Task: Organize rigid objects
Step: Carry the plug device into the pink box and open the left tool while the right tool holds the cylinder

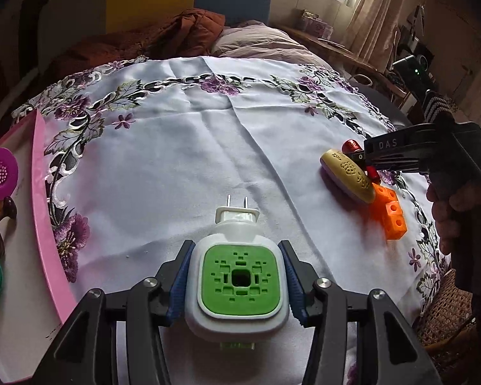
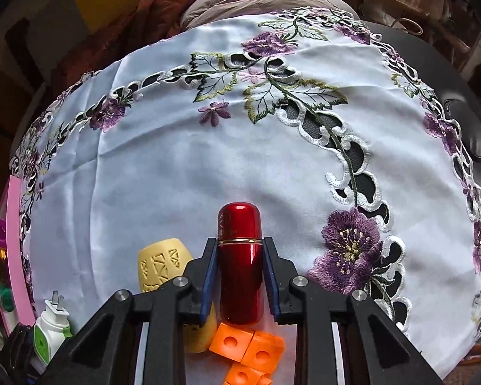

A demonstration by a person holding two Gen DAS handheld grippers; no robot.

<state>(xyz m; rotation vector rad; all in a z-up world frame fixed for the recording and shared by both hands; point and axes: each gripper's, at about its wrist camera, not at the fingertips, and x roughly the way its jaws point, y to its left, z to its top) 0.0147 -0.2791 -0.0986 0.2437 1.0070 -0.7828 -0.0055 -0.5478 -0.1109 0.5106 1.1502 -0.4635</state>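
Observation:
My left gripper is shut on a white plug-in device with a green vented face; its two prongs point away. It also shows in the right wrist view. My right gripper is shut on a shiny red capsule-shaped case lying on the cloth; the right gripper shows at the right of the left wrist view. A yellow carved oval object lies left of the case, also in the left wrist view. Orange holed cubes lie below the case.
A pink-rimmed tray at the left holds a purple strainer disc, a green piece and brown items. A white cloth with purple embroidered flowers covers the table. A bed with pillows lies behind it. A wicker chair stands at the right.

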